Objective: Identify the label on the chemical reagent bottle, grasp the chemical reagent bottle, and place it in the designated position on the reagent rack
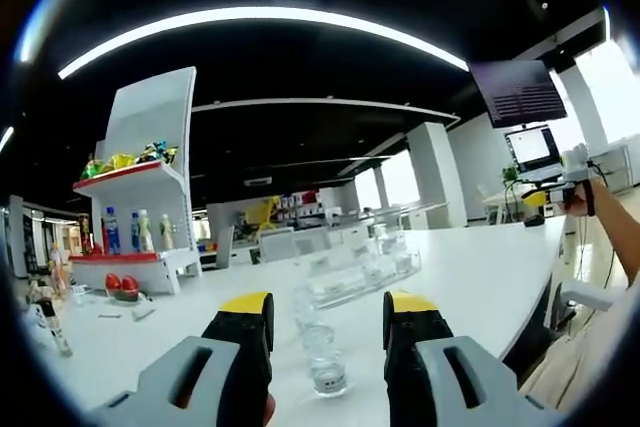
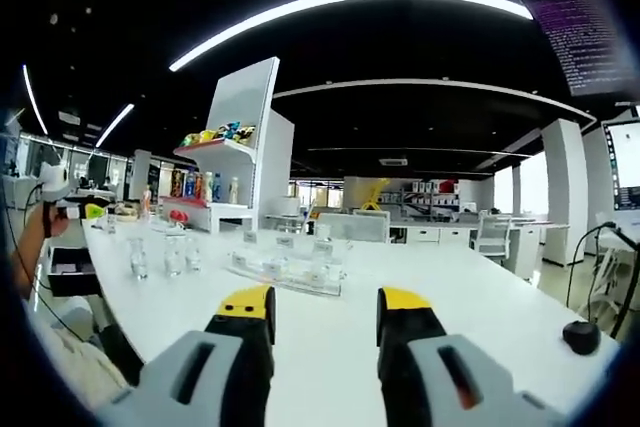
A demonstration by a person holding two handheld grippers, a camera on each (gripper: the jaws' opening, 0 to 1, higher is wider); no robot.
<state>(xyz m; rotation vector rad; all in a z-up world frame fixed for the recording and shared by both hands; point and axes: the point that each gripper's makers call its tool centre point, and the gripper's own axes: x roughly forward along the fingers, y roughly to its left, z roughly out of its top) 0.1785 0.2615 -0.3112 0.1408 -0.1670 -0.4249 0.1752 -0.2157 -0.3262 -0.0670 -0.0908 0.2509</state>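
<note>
In the left gripper view, a white display shelf (image 1: 150, 197) holds drink bottles (image 1: 138, 231). Clear reagent bottles (image 1: 326, 362) stand on the white table (image 1: 480, 277) before the transparent rack (image 1: 362, 275). Both the left gripper (image 1: 328, 315) and right gripper (image 2: 324, 309) have spread, empty jaws.

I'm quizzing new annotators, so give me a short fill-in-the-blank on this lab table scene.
1. The left tongs are open, with yellow ____.
2. The small clear glass bottles stand on the ____ table.
3. The clear plastic reagent rack lies on the table, ahead of the open ____ tongs.

Answers: tips; white; right
</note>
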